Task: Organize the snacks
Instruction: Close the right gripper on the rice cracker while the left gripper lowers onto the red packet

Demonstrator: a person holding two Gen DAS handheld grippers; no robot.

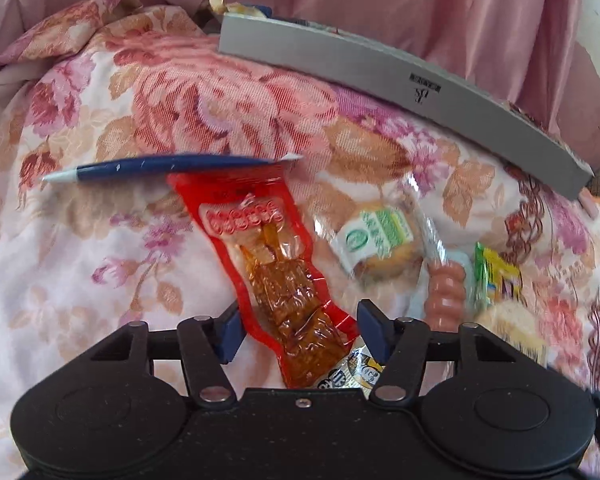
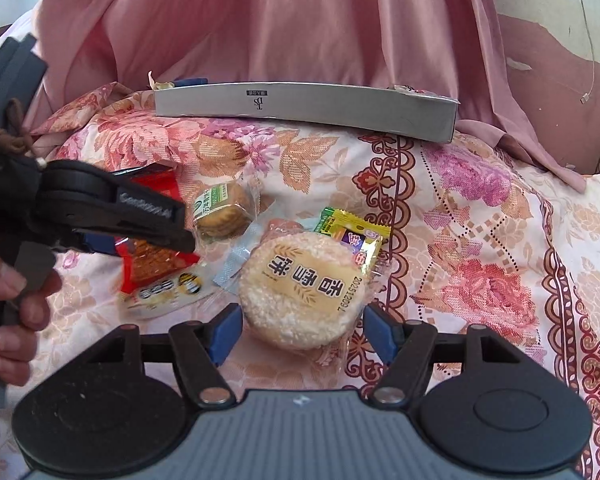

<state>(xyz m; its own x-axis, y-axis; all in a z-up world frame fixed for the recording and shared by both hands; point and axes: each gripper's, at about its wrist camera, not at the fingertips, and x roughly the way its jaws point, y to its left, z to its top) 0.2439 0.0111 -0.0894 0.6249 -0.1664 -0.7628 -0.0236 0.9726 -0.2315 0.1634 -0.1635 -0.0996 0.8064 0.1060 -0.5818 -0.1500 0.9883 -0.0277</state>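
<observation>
Several snacks lie on a floral bedcover. My left gripper (image 1: pixel 298 332) is open, its blue pads on either side of a red packet of brown dried tofu (image 1: pixel 278 280), which is not clamped. A wrapped biscuit (image 1: pixel 376 242), a pink sausage (image 1: pixel 446 294) and a yellow-green candy (image 1: pixel 496 280) lie to its right. My right gripper (image 2: pixel 302 330) is open around a round rice cake in clear wrap (image 2: pixel 300 288). In the right wrist view the left gripper (image 2: pixel 112 212) hovers over the red packet (image 2: pixel 156 262), beside the biscuit (image 2: pixel 222 208) and candy (image 2: pixel 354 236).
A long grey cardboard box (image 1: pixel 400 80) lies at the back of the bed, also in the right wrist view (image 2: pixel 300 106). A blue pen (image 1: pixel 160 166) lies behind the red packet. Pink fabric (image 2: pixel 280 20) is heaped behind the box. A white-labelled packet (image 2: pixel 168 290) lies under the red one.
</observation>
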